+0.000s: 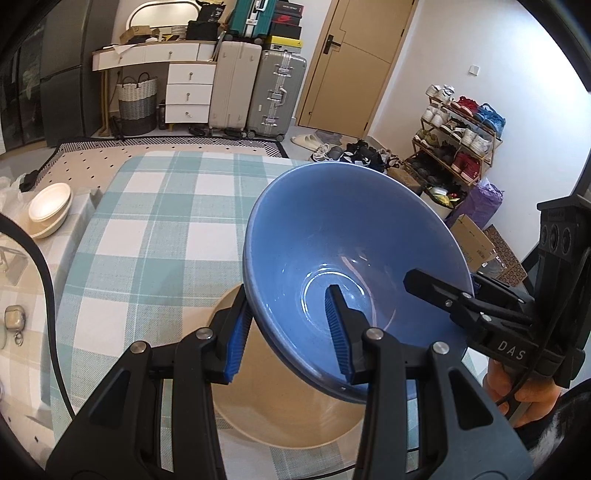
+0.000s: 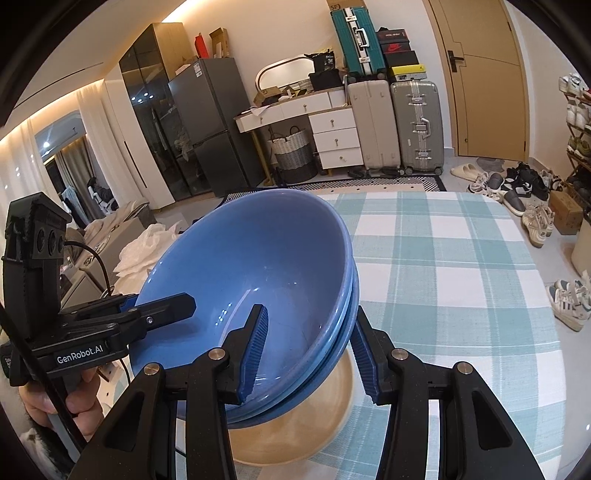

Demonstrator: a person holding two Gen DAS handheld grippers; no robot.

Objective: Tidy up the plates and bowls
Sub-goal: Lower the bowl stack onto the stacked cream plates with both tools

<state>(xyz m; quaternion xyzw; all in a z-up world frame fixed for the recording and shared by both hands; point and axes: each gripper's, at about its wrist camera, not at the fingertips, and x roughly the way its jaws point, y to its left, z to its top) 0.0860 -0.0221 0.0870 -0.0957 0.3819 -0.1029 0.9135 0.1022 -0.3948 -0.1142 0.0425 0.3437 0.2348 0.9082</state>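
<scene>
Blue bowls in both grippers' jaws (rim between pads) over checked tablecloth, suitcases behind.

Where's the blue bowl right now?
The blue bowl is tilted above the beige bowl on the checked tablecloth, with the left hand-held gripper and right hand-held gripper astride opposite rims.

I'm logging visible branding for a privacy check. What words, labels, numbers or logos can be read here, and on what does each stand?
"GenRobot.AI": white print on the left gripper's black body, right wrist view.
"DAS": white letters on the right gripper's body; the rest is cut off.
"SF": on a cardboard box atop the teal suitcase.
Nike swoosh, no words: red shoebox.
Other shoebox labels: too small to read.
</scene>
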